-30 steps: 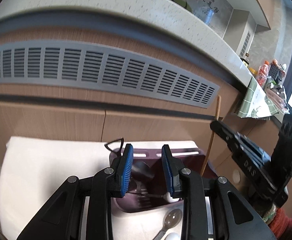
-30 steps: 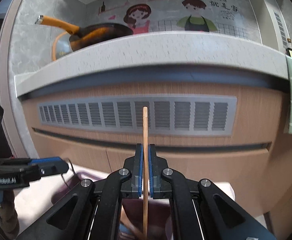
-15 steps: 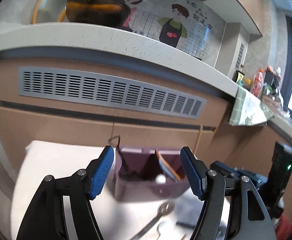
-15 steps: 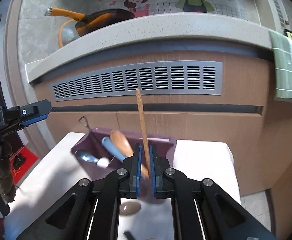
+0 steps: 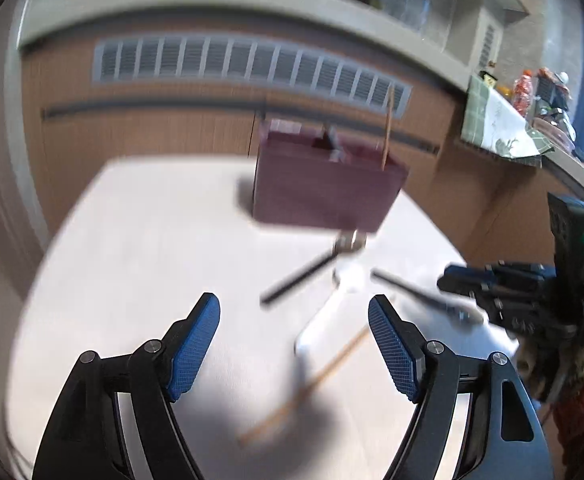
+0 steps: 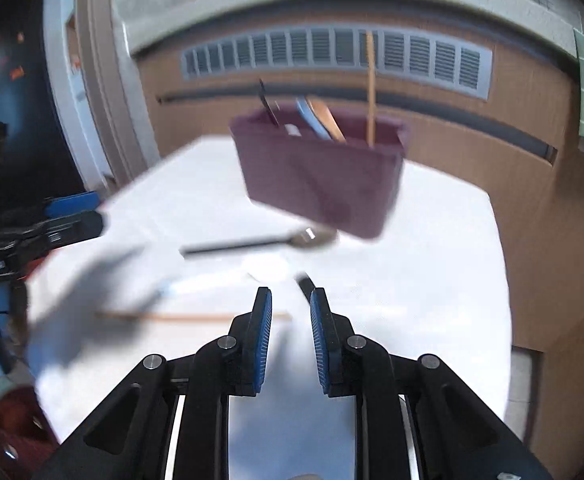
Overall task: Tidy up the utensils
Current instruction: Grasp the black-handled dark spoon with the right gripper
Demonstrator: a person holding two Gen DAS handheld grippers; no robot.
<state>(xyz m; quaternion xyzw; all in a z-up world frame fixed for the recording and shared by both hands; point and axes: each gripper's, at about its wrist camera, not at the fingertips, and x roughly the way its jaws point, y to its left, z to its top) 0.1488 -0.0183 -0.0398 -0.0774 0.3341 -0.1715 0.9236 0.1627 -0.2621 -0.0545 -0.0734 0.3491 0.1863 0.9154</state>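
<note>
A maroon utensil holder (image 5: 324, 184) (image 6: 320, 172) stands on the white table (image 5: 152, 248) (image 6: 432, 280), with a wooden chopstick (image 6: 370, 88) (image 5: 387, 128) upright in it beside other utensils. On the table in front lie a dark-handled metal spoon (image 6: 260, 242) (image 5: 308, 272), a white spoon (image 5: 328, 312), a dark utensil (image 5: 412, 292) and a second wooden chopstick (image 5: 312, 384) (image 6: 188, 316). My left gripper (image 5: 294, 344) is wide open and empty above the table. My right gripper (image 6: 290, 336) is open and empty; it also shows in the left wrist view (image 5: 504, 292).
A wooden cabinet front with a grey vent grille (image 6: 332, 52) (image 5: 252, 64) rises behind the table under a pale countertop. A green cloth (image 5: 492, 120) hangs at the right. The frames are motion-blurred.
My right gripper let go of the chopstick, now standing in the holder, and opened. Both grippers pulled back from the holder toward the table's near side.
</note>
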